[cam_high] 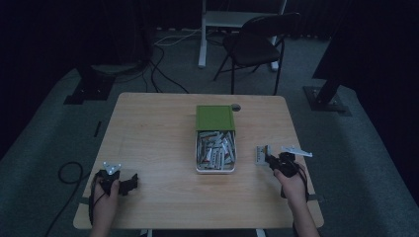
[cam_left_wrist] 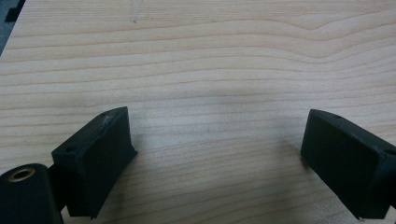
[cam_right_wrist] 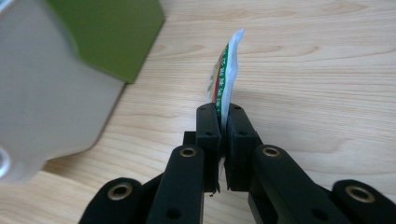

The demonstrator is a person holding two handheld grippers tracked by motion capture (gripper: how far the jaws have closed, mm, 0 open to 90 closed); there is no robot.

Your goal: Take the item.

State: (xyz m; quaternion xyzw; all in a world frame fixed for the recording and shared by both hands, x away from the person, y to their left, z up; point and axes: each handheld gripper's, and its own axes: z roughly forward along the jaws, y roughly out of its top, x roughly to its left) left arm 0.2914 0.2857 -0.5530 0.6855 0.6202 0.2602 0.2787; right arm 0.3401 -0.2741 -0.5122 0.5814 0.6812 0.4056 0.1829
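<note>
pale wood table (cam_high: 158,143), mid-frame: my right gripper (cam_right_wrist: 223,122) is clamped on a light, floppy sachet (cam_right_wrist: 226,70), pinched at its lower edge. my left gripper (cam_left_wrist: 215,154) rests with jaws apart, holding nothing.

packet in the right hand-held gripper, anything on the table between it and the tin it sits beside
Nothing visible does. The right hand-held gripper pinches the packet to the right of the tin, with bare table between them in the high view.
</note>
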